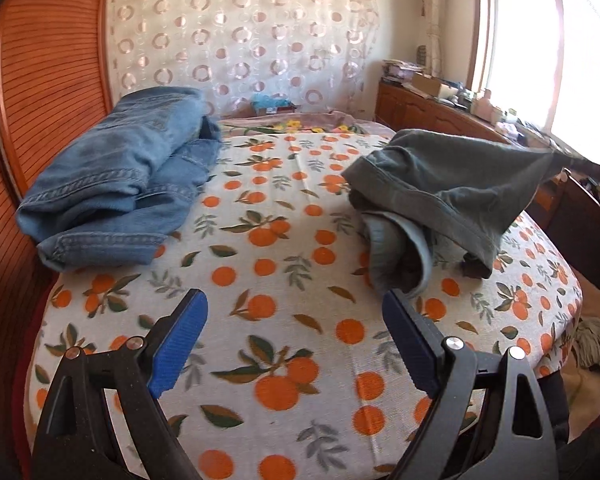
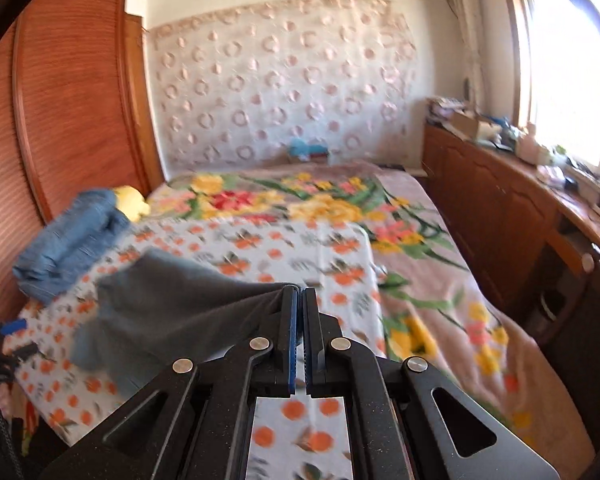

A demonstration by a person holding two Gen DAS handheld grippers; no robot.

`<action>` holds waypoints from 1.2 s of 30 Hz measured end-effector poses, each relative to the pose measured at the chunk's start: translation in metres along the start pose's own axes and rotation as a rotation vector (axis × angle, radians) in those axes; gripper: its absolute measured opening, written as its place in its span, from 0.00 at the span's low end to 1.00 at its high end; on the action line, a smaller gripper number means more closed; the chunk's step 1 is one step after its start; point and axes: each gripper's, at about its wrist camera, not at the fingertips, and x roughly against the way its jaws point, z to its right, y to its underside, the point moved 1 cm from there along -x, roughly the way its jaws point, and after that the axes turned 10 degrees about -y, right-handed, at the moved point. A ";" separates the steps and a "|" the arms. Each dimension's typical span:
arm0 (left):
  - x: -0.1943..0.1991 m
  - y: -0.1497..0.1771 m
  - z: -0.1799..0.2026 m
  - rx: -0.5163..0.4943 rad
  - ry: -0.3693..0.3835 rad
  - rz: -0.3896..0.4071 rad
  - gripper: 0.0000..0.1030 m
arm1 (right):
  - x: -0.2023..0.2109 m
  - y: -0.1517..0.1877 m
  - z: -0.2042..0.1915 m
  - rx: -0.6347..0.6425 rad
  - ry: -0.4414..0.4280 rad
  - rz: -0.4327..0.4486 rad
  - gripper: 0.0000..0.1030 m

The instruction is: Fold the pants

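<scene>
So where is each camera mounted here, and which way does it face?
Left wrist: on the open left gripper, low over the orange-print sheet, facing folded jeans and grey pants; both its fingers show.
Right wrist: on the right gripper, higher, facing the curtained wall; fingers shut on the grey pants.
Shared: jeans, pants, sheet, curtain.

Right gripper [image 2: 299, 300] closed on an edge of grey pants [image 2: 172, 312], cloth stretched leftward above orange-print sheet [image 2: 300, 248], folded blue jeans [image 2: 68, 244] near wooden headboard [image 2: 72, 100], floral blanket [image 2: 420, 248] beyond, view blurred
</scene>
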 end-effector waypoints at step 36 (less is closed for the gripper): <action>0.016 -0.018 0.002 -0.065 0.163 0.016 0.03 | -0.050 -0.001 -0.024 -0.075 0.145 0.001 0.06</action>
